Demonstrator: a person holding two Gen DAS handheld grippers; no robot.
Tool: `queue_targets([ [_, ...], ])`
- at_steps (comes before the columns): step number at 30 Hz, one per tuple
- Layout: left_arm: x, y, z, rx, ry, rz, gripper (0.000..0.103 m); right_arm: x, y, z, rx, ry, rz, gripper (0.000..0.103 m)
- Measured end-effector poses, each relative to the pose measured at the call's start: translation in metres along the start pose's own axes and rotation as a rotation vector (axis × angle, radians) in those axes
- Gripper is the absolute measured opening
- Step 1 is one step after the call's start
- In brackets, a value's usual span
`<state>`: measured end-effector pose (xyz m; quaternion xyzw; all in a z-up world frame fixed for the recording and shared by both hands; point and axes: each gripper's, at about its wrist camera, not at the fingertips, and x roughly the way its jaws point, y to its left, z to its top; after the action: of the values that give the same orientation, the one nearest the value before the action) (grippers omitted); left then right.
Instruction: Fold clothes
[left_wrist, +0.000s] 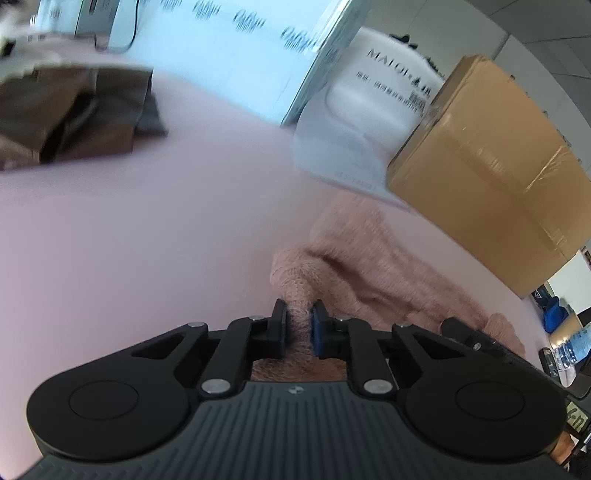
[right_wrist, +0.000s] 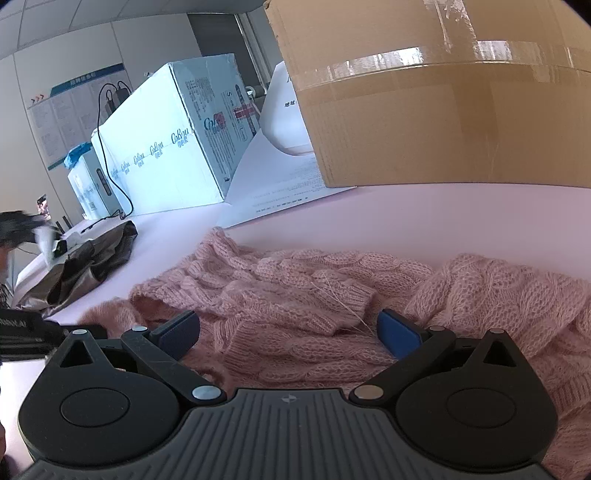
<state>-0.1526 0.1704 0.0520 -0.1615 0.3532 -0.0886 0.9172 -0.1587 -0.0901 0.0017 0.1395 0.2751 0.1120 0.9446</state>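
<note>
On pink bench (right_wrist: 443, 218): pink knit sweater (right_wrist: 295, 295), crumpled, before cardboard box (right_wrist: 443, 110). Left tongs (left_wrist: 299, 325) clamped on sweater fold; right tongs (right_wrist: 288, 332) apart over knit. Brown garment (right_wrist: 92, 258) well apart.

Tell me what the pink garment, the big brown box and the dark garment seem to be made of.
Pink sweater: fuzzy cable knit, probably wool or a mohair-like yarn; stitches and a hairy halo show. Brown box: matte corrugated cardboard, sealed with glossy clear tape that reflects light. Dark brown garment: smooth with a slight sheen, perhaps faux leather or satin; too far away to tell.
</note>
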Motion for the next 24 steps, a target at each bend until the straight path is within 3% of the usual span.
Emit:
queue_targets([
  [6,-0.006,-0.037,0.001,0.1,-0.043,-0.053,0.011,-0.002,0.003,0.001,-0.014,-0.009,-0.01,0.103],
  [12,-0.004,-0.07,-0.003,0.159,-0.071,-0.09,0.011,-0.022,0.015,0.004,-0.109,-0.126,-0.067,0.103],
  [14,-0.004,-0.081,-0.004,0.179,-0.075,-0.093,0.011,-0.033,0.015,0.01,-0.1,-0.173,-0.078,0.103],
  [24,-0.008,-0.116,-0.012,0.265,-0.071,-0.172,0.011,-0.063,0.004,0.039,-0.06,-0.239,-0.117,0.103],
])
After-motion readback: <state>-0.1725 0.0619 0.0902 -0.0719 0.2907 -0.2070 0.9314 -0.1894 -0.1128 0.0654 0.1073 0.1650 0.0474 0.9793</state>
